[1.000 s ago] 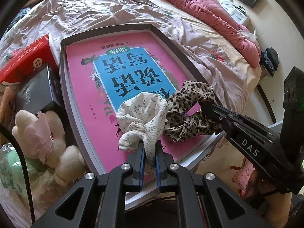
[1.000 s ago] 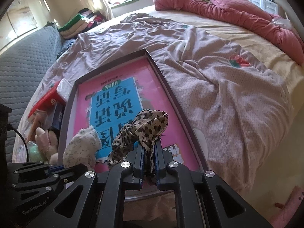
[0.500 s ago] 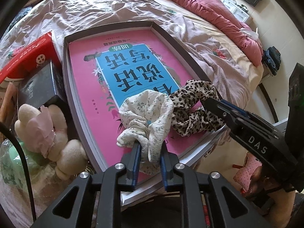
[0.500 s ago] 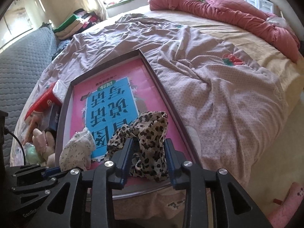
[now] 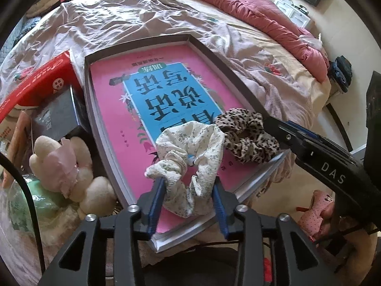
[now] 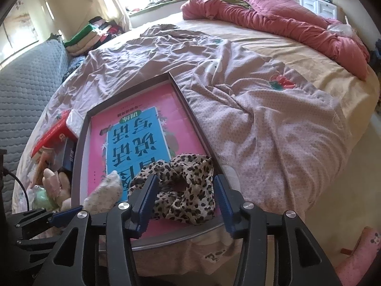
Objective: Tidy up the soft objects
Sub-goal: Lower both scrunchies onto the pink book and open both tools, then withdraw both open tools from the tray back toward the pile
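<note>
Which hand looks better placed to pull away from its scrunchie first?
Right, probably. Its jaws are opening and already stand clear of the leopard scrunchie, while the white floral scrunchie seems to brush the left gripper.

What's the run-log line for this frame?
left gripper: opening, white floral scrunchie between | right gripper: opening, leopard scrunchie between | both on pink book
</note>
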A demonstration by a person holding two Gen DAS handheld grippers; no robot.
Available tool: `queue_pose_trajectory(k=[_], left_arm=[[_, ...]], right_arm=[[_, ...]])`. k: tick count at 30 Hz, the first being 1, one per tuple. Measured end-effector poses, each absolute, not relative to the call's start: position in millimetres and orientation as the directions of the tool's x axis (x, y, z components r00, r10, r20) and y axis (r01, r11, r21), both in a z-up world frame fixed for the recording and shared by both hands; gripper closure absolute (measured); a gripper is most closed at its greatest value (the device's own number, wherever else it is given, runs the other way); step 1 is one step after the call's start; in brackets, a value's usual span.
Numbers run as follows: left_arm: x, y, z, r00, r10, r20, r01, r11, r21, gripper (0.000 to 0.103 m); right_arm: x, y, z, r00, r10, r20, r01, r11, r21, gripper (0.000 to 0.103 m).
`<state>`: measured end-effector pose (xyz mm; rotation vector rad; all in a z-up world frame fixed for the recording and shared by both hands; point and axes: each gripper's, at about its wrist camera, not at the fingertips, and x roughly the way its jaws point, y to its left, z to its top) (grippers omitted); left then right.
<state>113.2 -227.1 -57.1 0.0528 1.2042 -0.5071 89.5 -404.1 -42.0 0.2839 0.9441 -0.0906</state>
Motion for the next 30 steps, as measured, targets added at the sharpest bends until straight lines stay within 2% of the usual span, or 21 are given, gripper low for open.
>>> queue_pose_trajectory(k=[2, 6, 9, 15, 20, 26, 29, 30], left_arm=[[111, -227, -53, 0.269, -0.356, -0.895, 0.411, 0.883, -0.227, 0.055], [107, -225, -48, 0.278, -0.36, -0.891, 0.413, 0.882, -0.228, 0.054], [105, -220, -43, 0.29, -0.368, -0.884, 0.406, 0.883, -0.235, 0.05], [101, -208, -33, 0.313, -0.377, -0.871, 0.388, 0.888, -0.245, 0.047], [97, -190, -18, 0.353, -0.376, -0.857, 0.354, 0.902, -0.249, 0.038], [93, -165, -4, 0.403, -0.344, -0.848, 0.309, 0.923, -0.228, 0.036], [92, -149, 2, 0.418, -0.333, -0.845, 0.277, 0.933, -0.231, 0.033], [91, -143, 3, 0.422, -0.331, -0.844, 0.268, 0.935, -0.233, 0.033]], right_arm=[[89, -404, -39, 0.591, 0.045, -0.806, 0.198, 0.96, 0.199, 0.048], [87, -404, -34, 0.605, 0.058, -0.794, 0.198, 0.955, 0.22, 0.046], [85, -402, -27, 0.623, 0.067, -0.779, 0.188, 0.954, 0.232, 0.043], [83, -393, -16, 0.644, 0.072, -0.761, 0.163, 0.96, 0.229, 0.042], [80, -382, -3, 0.672, 0.079, -0.736, 0.127, 0.967, 0.219, 0.042], [75, -370, 18, 0.716, 0.089, -0.693, 0.086, 0.973, 0.214, 0.041], [73, -362, 27, 0.729, 0.093, -0.678, 0.067, 0.976, 0.206, 0.022], [72, -359, 31, 0.734, 0.098, -0.672, 0.054, 0.978, 0.202, 0.022]])
